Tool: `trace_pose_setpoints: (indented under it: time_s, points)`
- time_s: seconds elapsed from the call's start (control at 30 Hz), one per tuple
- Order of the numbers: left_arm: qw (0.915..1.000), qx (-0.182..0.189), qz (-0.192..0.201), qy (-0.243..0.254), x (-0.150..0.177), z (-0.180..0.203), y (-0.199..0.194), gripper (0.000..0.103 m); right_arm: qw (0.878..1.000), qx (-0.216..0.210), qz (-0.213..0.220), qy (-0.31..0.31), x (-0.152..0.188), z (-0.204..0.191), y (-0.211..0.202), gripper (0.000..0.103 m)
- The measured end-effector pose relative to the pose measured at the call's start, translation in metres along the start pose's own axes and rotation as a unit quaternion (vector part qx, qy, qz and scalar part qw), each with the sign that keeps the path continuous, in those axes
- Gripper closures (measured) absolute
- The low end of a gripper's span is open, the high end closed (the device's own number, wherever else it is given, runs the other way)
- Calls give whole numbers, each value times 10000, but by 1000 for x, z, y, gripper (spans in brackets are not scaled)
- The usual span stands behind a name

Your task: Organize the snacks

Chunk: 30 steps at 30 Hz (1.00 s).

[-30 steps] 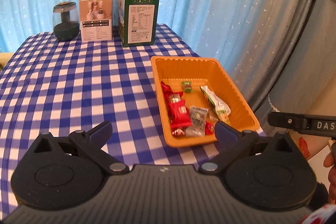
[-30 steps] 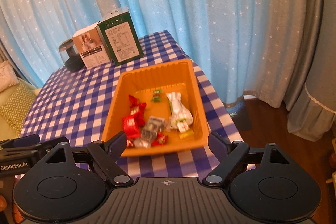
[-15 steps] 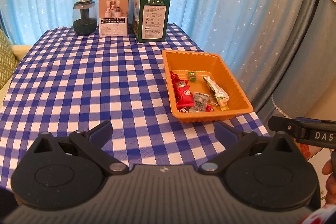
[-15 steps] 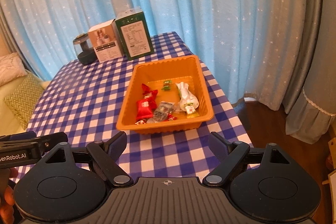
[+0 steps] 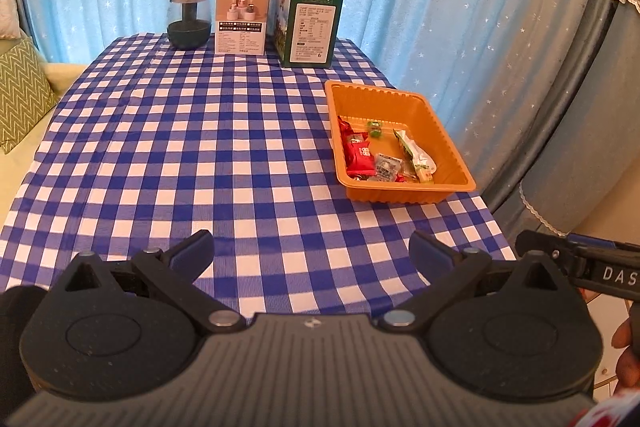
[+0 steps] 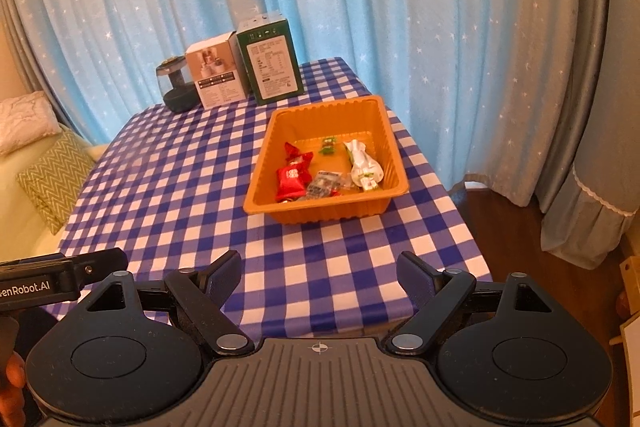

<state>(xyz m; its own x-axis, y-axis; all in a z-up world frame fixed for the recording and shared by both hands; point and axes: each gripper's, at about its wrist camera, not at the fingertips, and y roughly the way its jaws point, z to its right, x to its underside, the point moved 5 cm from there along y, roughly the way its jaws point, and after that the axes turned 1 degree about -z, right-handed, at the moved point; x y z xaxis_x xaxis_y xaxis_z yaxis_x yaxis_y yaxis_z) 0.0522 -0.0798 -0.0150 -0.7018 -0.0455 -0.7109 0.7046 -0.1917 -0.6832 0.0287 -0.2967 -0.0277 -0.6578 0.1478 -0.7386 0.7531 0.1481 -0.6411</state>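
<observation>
From the left wrist, my left tongs (image 5: 311, 251) had drawn back, jaws apart and empty; the snacks (image 5: 374, 157) lay in the orange tray (image 5: 404, 193) on the worktop (image 5: 180, 155), far off.

From the right wrist, my right tongs (image 6: 319, 275) had likewise retreated, apart and empty, so the sorting looked finished.

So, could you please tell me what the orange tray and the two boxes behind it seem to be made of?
The orange tray looks like thin moulded plastic: ribbed walls, a rolled rim, a slight sheen. The green box and the white box look like printed cardboard, with sharp folded edges and matte label panels. Their contents cannot be seen.
</observation>
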Motion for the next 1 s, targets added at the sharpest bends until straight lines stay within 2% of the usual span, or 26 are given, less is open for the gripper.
trace_pose_setpoints:
  time_s: [0.5,1.0]
  points:
    - [9997,-153,127,158,18,3,-22,0,9999,-31,-6,-118,21,-6,-12,19]
    - [9991,-175,254,293,18,6,-28,0,9998,-15,55,-183,22,-5,-16,19]
